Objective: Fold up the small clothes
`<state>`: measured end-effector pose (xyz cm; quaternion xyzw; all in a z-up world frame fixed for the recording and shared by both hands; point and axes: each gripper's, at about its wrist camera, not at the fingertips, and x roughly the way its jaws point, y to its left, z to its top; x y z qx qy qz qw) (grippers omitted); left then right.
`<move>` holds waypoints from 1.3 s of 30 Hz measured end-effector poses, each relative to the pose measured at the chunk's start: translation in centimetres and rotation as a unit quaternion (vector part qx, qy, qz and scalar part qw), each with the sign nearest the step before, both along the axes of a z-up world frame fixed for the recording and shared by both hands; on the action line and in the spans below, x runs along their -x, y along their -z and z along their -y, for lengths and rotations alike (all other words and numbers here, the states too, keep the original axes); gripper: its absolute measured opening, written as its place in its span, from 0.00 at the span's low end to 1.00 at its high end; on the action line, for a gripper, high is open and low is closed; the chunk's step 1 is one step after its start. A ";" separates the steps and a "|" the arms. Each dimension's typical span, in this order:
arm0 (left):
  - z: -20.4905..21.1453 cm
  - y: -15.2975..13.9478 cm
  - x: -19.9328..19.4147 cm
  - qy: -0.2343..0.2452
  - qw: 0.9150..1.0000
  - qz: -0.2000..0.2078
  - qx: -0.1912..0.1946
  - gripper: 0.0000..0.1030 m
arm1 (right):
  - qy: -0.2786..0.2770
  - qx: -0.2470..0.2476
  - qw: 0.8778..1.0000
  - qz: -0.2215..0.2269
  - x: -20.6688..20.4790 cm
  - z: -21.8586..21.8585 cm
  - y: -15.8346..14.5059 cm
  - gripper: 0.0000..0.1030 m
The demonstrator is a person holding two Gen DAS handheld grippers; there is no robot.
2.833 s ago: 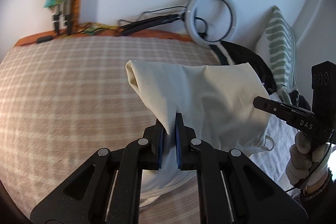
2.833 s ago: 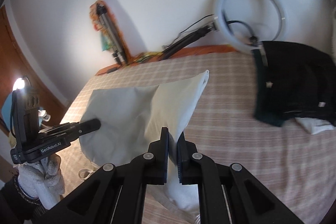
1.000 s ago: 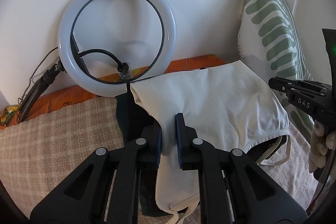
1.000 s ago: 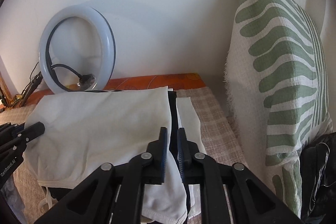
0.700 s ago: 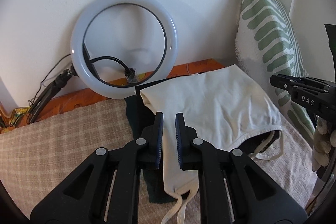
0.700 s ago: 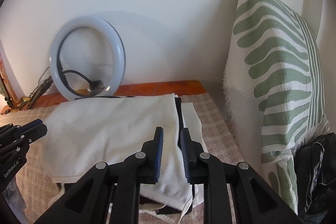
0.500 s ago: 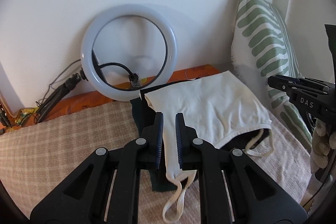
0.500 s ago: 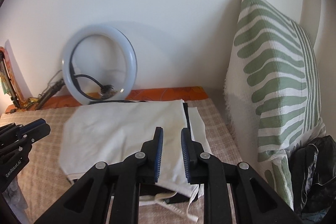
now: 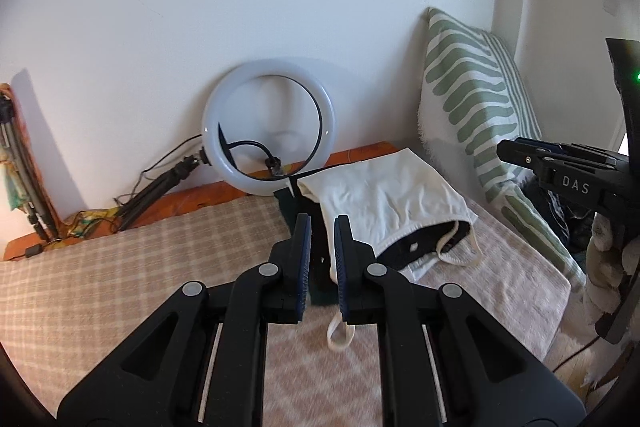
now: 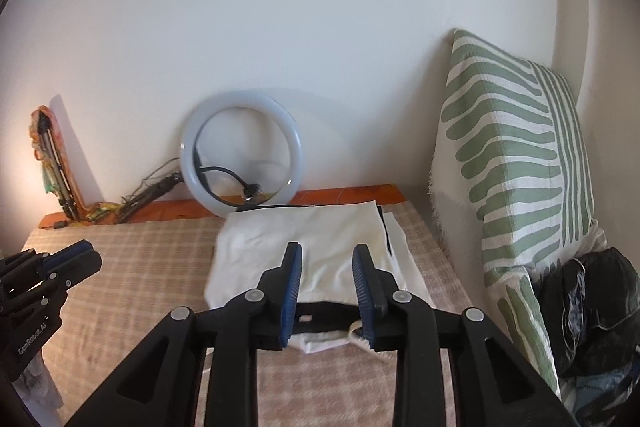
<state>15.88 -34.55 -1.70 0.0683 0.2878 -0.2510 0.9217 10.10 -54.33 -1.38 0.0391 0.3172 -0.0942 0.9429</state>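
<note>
Folded cream garment [image 9: 384,203] [image 10: 316,247] is laid flat on top of a dark garment [image 9: 404,247] [image 10: 320,315] at the far right corner of the checked bedspread [image 9: 120,267] [image 10: 132,275], just in front of the ring light [image 9: 268,125] [image 10: 240,155] and beside the green-striped pillow [image 9: 472,115] [image 10: 516,163]. In the right wrist view its long axis is seen running across the bed, parallel to the wall, with the folded edge toward the wall and the strapped hem toward the grippers. The left gripper [image 9: 320,251] [image 10: 56,263] is seen with a narrow gap between its blue pads, nothing clamped. The right gripper [image 10: 326,287] [image 9: 516,151] is seen spread wide, empty, held above the near edge of the garment.
</note>
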 end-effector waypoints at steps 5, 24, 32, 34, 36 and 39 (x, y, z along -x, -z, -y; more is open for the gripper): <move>-3.6 -0.7 3.5 0.004 1.000 0.005 0.000 0.10 | 0.007 0.000 1.000 0.009 3.0 -3.2 -0.7 0.29; -11.0 2.0 11.6 0.013 1.000 0.012 -0.014 0.41 | 0.014 -0.025 0.999 0.037 9.9 -11.7 2.5 0.60; -11.8 2.4 12.0 -0.002 0.999 0.033 -0.018 0.76 | 0.008 0.021 0.998 0.062 9.8 -13.6 3.5 1.00; -11.9 2.4 12.1 -0.002 0.999 0.042 -0.020 0.86 | 0.004 0.022 0.998 0.064 9.5 -13.8 3.7 1.00; -12.0 2.4 12.3 0.001 0.999 0.049 -0.016 0.88 | 0.003 0.017 0.998 0.066 9.3 -13.9 4.0 1.00; -11.9 2.3 12.3 -0.001 0.998 0.056 -0.018 0.95 | 0.001 0.014 0.998 0.063 8.9 -14.0 4.5 1.00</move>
